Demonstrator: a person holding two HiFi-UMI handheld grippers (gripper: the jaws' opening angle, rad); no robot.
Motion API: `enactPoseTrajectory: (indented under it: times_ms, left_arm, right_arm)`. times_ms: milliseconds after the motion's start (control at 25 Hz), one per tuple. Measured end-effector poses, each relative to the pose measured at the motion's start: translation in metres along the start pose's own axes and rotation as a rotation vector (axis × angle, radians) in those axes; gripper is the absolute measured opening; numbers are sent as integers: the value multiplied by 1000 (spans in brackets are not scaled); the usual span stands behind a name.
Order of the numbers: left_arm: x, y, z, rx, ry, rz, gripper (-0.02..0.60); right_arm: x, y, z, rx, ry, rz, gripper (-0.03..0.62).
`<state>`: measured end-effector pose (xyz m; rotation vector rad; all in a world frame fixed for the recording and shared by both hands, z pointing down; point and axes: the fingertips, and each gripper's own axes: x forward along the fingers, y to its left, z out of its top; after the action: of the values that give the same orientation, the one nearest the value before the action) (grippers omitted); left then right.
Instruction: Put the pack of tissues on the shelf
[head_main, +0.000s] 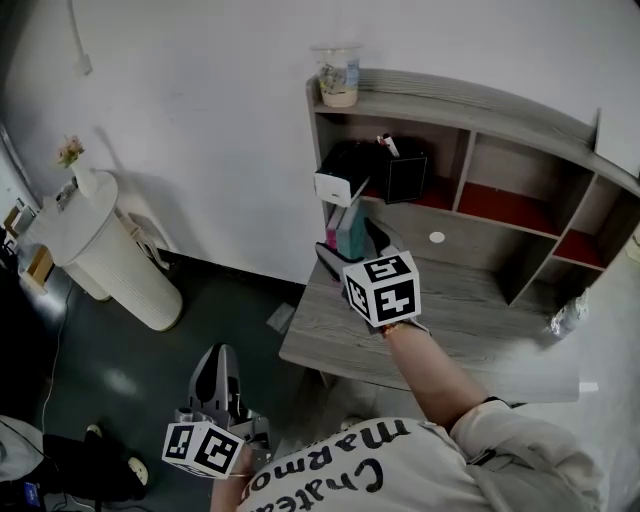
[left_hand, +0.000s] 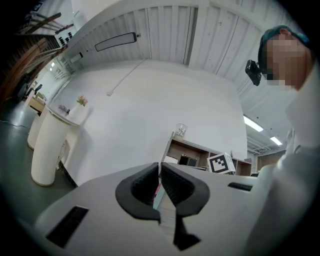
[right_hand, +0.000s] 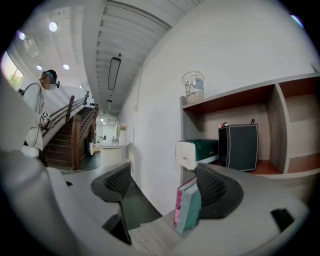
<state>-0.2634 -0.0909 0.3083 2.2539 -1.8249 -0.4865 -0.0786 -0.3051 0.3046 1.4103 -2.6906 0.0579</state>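
Two grippers | right gripper (right_hand: 165, 185) level, arm stretched over desk (head_main: 470, 310), jaws spread | pack of tissues (right_hand: 189, 206) upright between them, just beside one jaw | left gripper (left_hand: 160, 176) low at person's side, jaws pressed together

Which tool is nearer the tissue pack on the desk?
Right. The right tool is at the tissue pack, jaws open, the pack by its right jaw. The left tool is well back, off the desk, low over the floor.
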Motion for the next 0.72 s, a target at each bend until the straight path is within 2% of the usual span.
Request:
enactPoseTrajectory:
  times_ms: [480,560,720]
  left_arm:
    - [-28,-33,-10,4,25,-64,28]
    - [-31,-37,-12,1,29,-73,28]
    - [-33,-50,-18,-5,35,-104,28]
  right_arm:
    - [-66,34,-17,-10,12,33,408]
    - [-79,40,-16,-6,-7,37,389]
    - [-107,43,-12,25,-73,15,312]
